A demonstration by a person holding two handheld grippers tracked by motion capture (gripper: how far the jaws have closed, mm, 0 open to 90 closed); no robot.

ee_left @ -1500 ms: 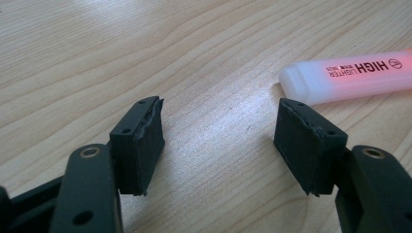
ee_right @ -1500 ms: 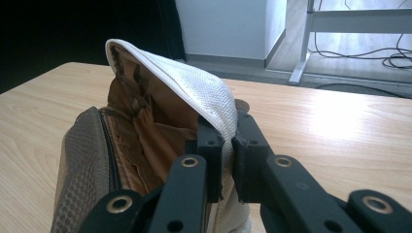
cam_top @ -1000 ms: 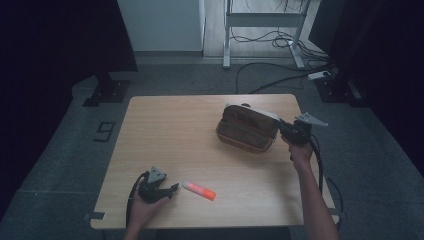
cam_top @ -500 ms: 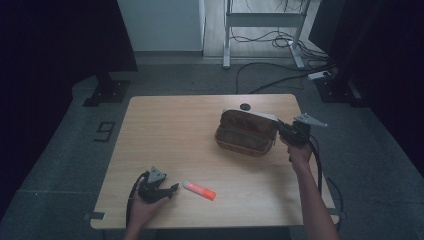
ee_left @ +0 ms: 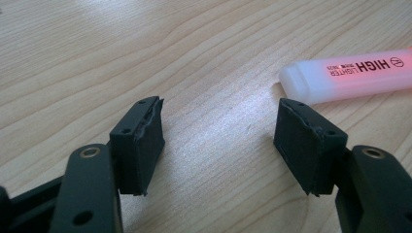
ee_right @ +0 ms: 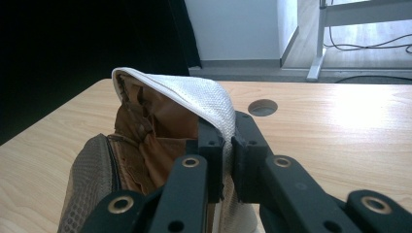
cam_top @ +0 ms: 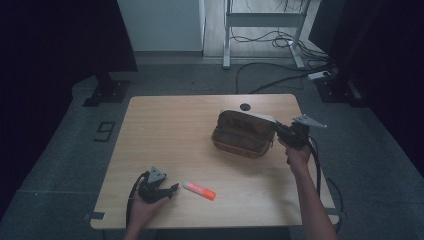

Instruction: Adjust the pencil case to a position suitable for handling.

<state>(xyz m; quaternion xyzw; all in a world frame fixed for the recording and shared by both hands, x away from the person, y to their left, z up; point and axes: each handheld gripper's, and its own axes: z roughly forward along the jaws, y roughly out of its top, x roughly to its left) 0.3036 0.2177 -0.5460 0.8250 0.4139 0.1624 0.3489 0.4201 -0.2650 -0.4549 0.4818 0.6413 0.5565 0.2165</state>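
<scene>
From above, we see the right gripper [cam_top: 278, 131] at the right side of the table [cam_top: 170, 125], its jaws clamped on the white lid [cam_top: 248, 116] of a brown pouch [cam_top: 243, 134] that sits right of the table's centre, near the far edge and just short of a round cable hole [cam_top: 244, 106]. Compared with a second ago, the lid now stands lifted higher and pulled back toward the right hand, so we look more fully into the pouch's open mouth; the pouch itself has kept its place. Near the front edge, the left gripper [cam_top: 172, 188] rests in the person's hand on the wood, where it lay a second ago, and a pink highlighter [cam_top: 199, 190] lies just beside its tips, unmoved. Through the left gripper view, we find the two black pads [ee_left: 145, 141] spread wide apart over bare wood with nothing between them, the tool slack; the highlighter [ee_left: 347, 75] lies flat beyond the right-hand pad, close to it but not touching, its pale cap toward the jaws and its printed label facing up. Through the right gripper view, the jaws meet tightly on the lid [ee_right: 194, 99], pinching its woven white fabric between the pads, while the lid arches up and over to the left; beneath it we see the pouch's [ee_right: 92, 174] brown lining and mesh wall, and the cable hole [ee_right: 262, 107] in the table farther off.
</scene>
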